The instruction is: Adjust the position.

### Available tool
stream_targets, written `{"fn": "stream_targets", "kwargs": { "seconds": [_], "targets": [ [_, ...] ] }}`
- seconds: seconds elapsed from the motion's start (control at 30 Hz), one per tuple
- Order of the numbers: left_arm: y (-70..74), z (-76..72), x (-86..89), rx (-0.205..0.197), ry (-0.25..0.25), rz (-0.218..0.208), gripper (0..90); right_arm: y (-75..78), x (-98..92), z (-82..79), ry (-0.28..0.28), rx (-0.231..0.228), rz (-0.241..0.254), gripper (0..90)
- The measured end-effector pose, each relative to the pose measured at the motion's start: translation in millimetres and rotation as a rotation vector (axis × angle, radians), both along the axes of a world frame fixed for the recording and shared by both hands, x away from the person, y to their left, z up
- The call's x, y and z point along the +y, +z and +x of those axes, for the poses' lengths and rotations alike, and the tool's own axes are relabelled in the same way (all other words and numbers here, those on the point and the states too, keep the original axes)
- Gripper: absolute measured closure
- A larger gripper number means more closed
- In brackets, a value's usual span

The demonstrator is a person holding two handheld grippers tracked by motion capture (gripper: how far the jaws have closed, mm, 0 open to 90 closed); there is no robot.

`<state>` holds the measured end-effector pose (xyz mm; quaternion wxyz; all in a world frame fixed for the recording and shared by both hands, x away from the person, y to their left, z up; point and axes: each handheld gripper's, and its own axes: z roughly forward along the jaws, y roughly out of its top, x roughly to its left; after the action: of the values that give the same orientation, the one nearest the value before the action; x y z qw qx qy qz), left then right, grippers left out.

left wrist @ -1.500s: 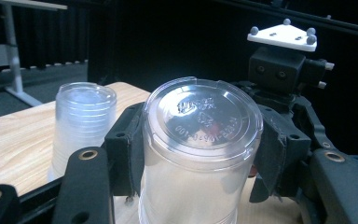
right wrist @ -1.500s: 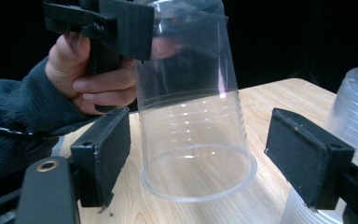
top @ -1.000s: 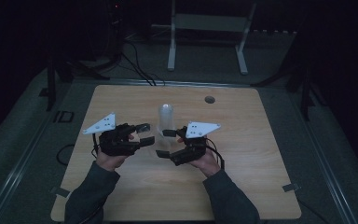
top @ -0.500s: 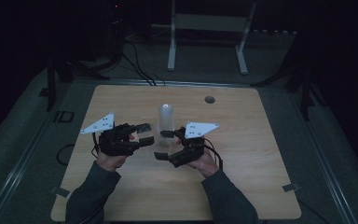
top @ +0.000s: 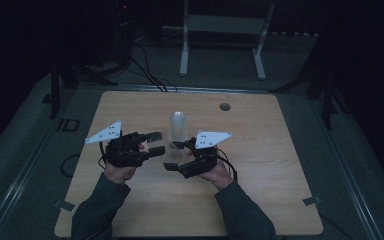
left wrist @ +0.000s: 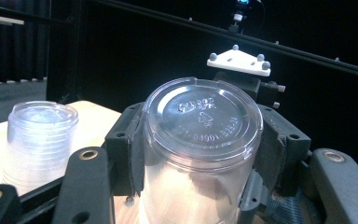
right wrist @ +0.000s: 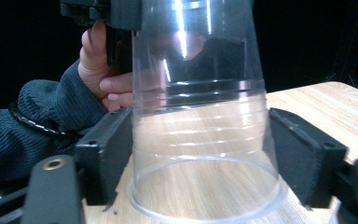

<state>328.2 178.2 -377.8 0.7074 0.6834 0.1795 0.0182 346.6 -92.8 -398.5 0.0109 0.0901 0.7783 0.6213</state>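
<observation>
We have the left gripper [top: 152, 145] clamped on the upturned clear cup's [left wrist: 198, 154] base, centre frame. Our right gripper [right wrist: 200, 154] has just been narrowing around the rim end, pads apparently not yet touching, ready to pull the nested cups apart.

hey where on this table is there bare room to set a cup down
The right part of the wooden table is bare, from the right claw to the right edge. The strip along the near edge is free too. The middle is crowded: both claws flank the upside-down clear cup, with a stack of clear cups close by.
</observation>
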Motion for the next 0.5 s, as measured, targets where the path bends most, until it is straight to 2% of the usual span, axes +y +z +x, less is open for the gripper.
{"fn": "stream_targets", "kwargs": {
  "seconds": [0.23,0.3,0.4,0.5],
  "targets": [
    [-1.4,1.1,-0.6,0.006,-0.006,0.002,40.6,1.1,-1.5,-0.4,-0.001,-0.011,-0.017,28.6],
    [-1.8,1.5,-0.6,0.012,0.0,0.005,37.5,1.3,-1.7,-0.4,-0.001,-0.014,-0.021,28.7],
    [0.0,0.7,-1.2,0.005,0.016,0.04,31.6,1.6,-1.9,-0.8,-0.004,-0.017,-0.035,28.9],
    [3.2,-0.7,0.9,-0.004,0.027,0.056,28.9,1.9,-2.3,-2.2,-0.01,-0.027,-0.059,29.0]
  ]
}}
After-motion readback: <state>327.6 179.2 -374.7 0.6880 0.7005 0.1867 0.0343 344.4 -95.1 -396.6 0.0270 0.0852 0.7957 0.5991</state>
